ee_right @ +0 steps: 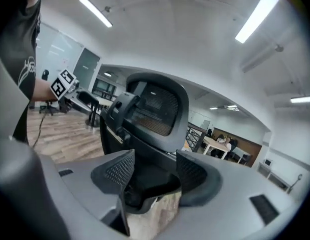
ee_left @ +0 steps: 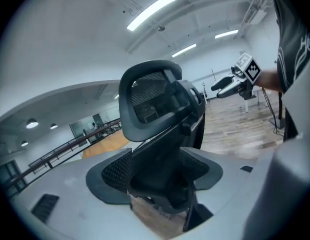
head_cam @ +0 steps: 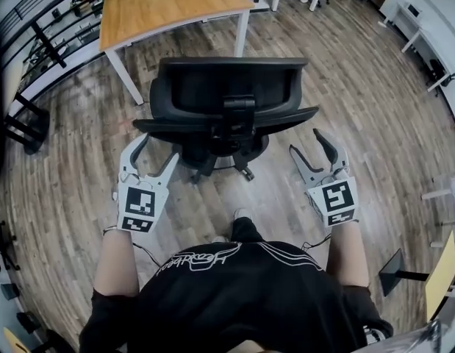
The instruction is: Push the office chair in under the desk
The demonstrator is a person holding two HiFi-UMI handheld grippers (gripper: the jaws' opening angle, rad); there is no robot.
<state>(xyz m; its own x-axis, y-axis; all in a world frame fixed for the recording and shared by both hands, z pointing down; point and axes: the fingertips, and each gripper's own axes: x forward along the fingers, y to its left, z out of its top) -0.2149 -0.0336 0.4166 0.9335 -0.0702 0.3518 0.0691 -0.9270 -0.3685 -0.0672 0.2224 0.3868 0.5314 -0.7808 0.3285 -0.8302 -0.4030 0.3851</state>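
Head view looks down on the person's black T-shirt with a white line print (head_cam: 227, 285) and two bare forearms reaching forward. The left gripper (head_cam: 159, 149), a pale grey two-jaw claw with a black-and-white marker cube, is held low at the left, and the right gripper (head_cam: 306, 143), its twin, is at the right. Both claws stand spread wide, and neither clamps anything.

Left gripper view shows the dark mesh pads (ee_left: 117, 171) set far apart. The chair's back fills the gap beyond them, and the pads do not press on it. Right gripper view shows the same thing from the other side: wide jaws, with the chair framed between them and unheld.

Just ahead of the claws is the black office chair (head_cam: 227, 87), a mesh-backed seat on a castor base. Its backrest is turned toward the person. The left gripper's tips lie close beside the left end of the chair's wide rear bar, and the right gripper's tips lie near its right end. Whether either one touches the chair cannot be told.

The chair stands on the grey-brown wood-plank floor (head_cam: 352, 87), between the person and the wooden-topped desk (head_cam: 172, 2) with white legs. It is short of the desk and not under it. Farther off, white tables (head_cam: 425, 28) stand at the right and a black railing (head_cam: 36, 6) runs along the left.
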